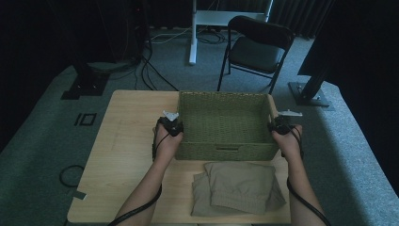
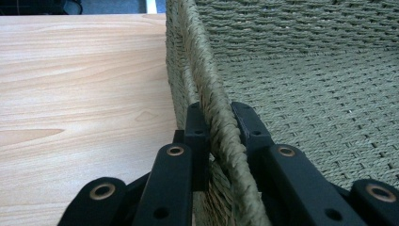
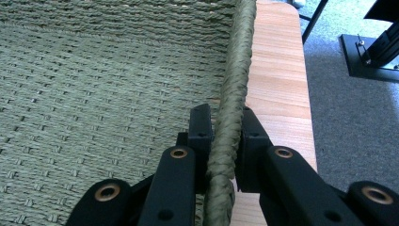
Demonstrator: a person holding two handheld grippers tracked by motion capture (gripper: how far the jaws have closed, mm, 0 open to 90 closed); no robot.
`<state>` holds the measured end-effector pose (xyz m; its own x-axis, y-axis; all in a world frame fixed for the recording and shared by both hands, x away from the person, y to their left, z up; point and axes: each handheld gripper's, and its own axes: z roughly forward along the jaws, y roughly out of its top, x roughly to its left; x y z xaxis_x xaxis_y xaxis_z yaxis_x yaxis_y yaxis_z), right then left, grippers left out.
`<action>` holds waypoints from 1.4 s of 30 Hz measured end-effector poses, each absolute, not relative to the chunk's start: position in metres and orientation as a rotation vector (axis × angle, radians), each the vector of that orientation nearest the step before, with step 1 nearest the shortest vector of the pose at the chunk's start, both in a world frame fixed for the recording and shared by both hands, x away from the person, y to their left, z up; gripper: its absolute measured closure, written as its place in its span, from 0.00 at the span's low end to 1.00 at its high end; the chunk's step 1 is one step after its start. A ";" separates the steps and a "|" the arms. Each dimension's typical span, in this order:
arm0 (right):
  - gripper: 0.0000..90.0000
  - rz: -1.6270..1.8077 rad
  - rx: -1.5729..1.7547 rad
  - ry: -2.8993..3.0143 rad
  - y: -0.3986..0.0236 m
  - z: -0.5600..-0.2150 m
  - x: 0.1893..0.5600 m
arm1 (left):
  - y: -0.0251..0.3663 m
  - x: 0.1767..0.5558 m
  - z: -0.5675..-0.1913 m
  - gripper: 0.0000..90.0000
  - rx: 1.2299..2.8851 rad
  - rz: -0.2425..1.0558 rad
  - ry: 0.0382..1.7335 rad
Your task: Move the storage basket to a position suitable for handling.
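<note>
Gripping the basket [image 1: 226, 123] by both side rims, the left gripper [image 2: 220, 123] and right gripper [image 3: 225, 123] clamped there, next calls for an even, level move toward the folded cloth [image 1: 239, 188] just in front.

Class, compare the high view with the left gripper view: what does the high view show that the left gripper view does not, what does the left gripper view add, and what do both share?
High view: the folded beige cloth in front of the basket, the folding chair beyond the table, both forearms, and the right gripper at the basket's right wall.

Left gripper view: the left gripper close up, its jaws clamped on the braided rim, one inside and one outside the wall, plus the weave in detail.

Both: the woven basket, empty inside, and the wooden table.
</note>
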<state>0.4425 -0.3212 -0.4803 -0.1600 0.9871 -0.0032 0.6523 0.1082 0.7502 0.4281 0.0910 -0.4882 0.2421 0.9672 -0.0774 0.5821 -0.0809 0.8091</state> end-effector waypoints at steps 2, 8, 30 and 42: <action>0.89 0.831 1.586 1.880 -0.321 -0.480 0.443 | 0.091 0.428 -0.488 0.88 1.766 0.645 1.430; 0.89 0.822 1.586 1.883 -0.320 -0.479 0.443 | 0.091 0.429 -0.488 0.87 1.772 0.645 1.426; 0.46 1.032 1.453 1.862 -0.320 -0.446 0.431 | 0.107 0.432 -0.452 0.40 1.794 0.669 1.250; 0.22 1.167 1.380 1.890 -0.308 -0.429 0.408 | 0.125 0.403 -0.423 0.31 1.747 0.553 1.118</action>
<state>0.4082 -0.3083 -0.4294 -0.3455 0.9353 0.0761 0.4871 0.1095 0.8665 0.4033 0.1249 -0.4227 0.4784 0.8708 -0.1131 0.4383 -0.1252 0.8901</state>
